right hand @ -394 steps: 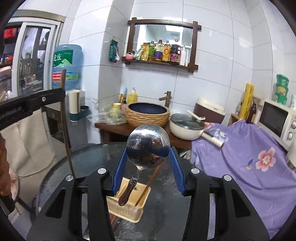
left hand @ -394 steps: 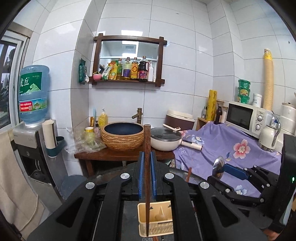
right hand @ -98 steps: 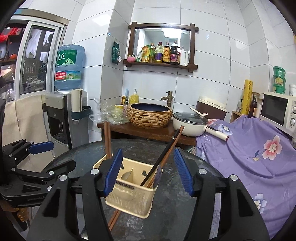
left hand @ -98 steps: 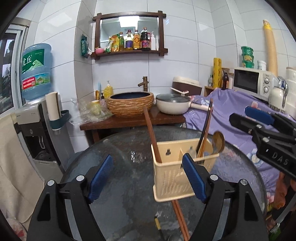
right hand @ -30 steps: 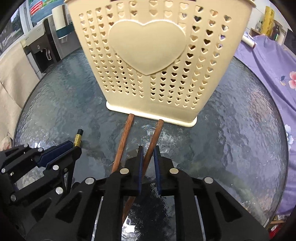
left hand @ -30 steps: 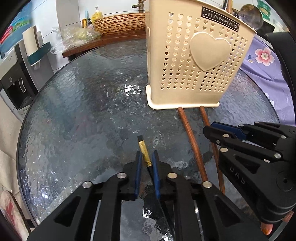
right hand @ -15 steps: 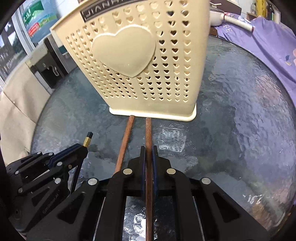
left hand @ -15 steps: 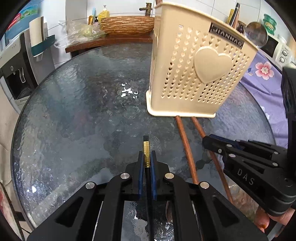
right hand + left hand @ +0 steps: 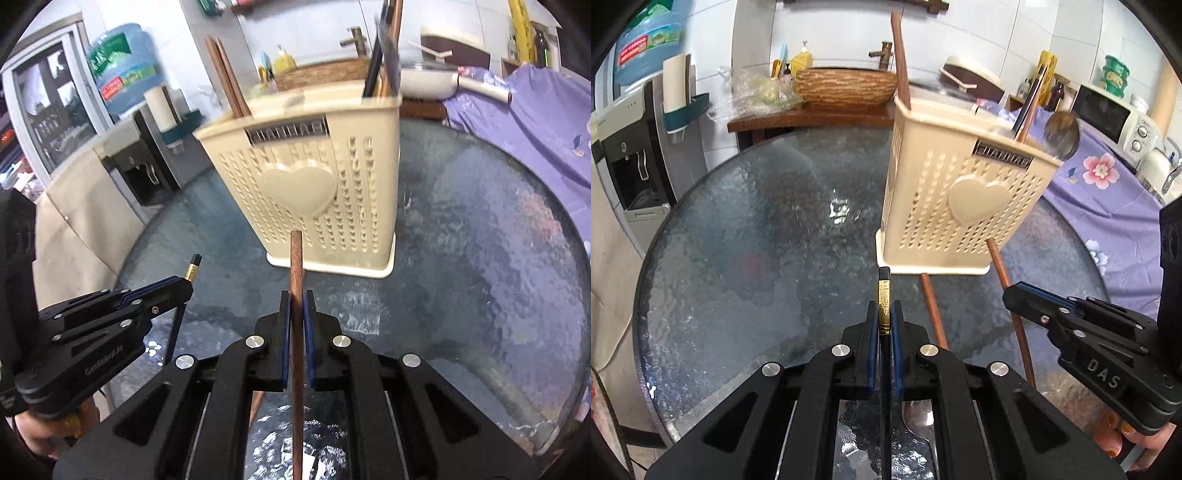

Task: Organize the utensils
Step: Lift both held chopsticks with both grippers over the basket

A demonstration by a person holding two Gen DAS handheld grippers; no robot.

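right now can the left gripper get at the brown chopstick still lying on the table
Probably not yet: the left gripper is shut on a black chopstick, so its jaws aren't free. The brown chopstick lies just right of it on the glass table, unblocked.

Bright, even indoor light in both views. White glare patches glint off the textured glass table, and the wall tiles are washed out. Motion blur smears the perforated basket and the background, while each black tool stays sharp. Fisheye curvature bends the edges and the corners go black.
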